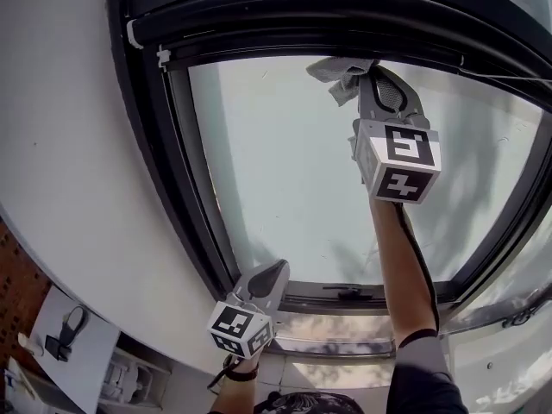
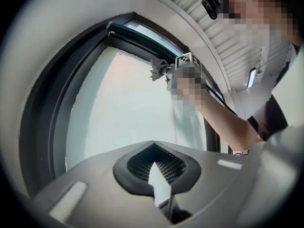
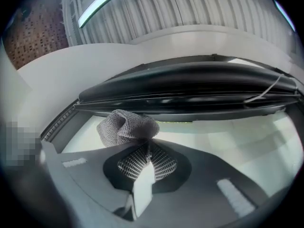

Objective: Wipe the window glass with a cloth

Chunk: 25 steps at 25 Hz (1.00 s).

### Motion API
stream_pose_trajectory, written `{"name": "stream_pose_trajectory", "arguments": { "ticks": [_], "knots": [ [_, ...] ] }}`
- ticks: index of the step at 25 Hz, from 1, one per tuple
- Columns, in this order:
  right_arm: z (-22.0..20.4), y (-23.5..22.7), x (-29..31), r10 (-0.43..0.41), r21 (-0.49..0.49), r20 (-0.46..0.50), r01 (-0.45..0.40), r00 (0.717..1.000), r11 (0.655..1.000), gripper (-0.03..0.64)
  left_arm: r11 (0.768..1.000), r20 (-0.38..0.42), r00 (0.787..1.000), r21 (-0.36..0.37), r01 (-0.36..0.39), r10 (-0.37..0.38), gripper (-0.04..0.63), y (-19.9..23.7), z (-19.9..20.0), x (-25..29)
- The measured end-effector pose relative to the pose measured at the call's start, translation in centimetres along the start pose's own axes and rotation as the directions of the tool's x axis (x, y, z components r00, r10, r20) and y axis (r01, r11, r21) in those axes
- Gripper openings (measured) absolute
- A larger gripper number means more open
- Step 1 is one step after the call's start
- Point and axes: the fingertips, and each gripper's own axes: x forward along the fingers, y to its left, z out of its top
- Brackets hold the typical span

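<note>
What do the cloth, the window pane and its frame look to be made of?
Cloth: grey knitted or woven fabric, matte; a fine mesh texture shows where the right tool pinches it. Pane: glass, probably frosted or filmed, since it looks milky and shows only faint shadows. Frame: dark, smooth, slightly glossy, likely painted metal, though plastic is possible.

A white bench (image 1: 90, 360) low at the left carries a small black looped object (image 1: 67, 335) and a pale item (image 1: 28, 345) at its edge, too small to name, while the window glass (image 1: 293, 171) has the grey cloth (image 1: 338, 74) up against its top edge.
</note>
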Motion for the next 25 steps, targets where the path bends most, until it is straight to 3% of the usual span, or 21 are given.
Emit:
{"name": "stream_pose_trajectory", "arguments": {
  "ticks": [8, 19, 25],
  "knots": [
    [-1.0, -11.2, -3.9, -0.187, -0.123, -0.033, 0.181, 0.982, 0.976, 0.015, 0.992, 0.0, 0.992, -0.015, 0.125, -0.125, -0.014, -4.7, -0.4, 4.5],
    [-2.8, -24.0, -8.8, -0.297, -0.157, -0.089, 0.282, 0.951, 0.947, 0.015, 0.975, -0.02, 0.975, -0.014, 0.22, -0.221, -0.014, -11.4, -1.1, 9.5],
    [-2.4, -32.4, -12.4, -0.422, -0.186, -0.112, 0.398, 0.9, 0.898, 0.017, 0.959, 0.001, 0.959, 0.013, 0.282, -0.282, -0.014, -15.4, -0.8, 12.3]
  ]
}}
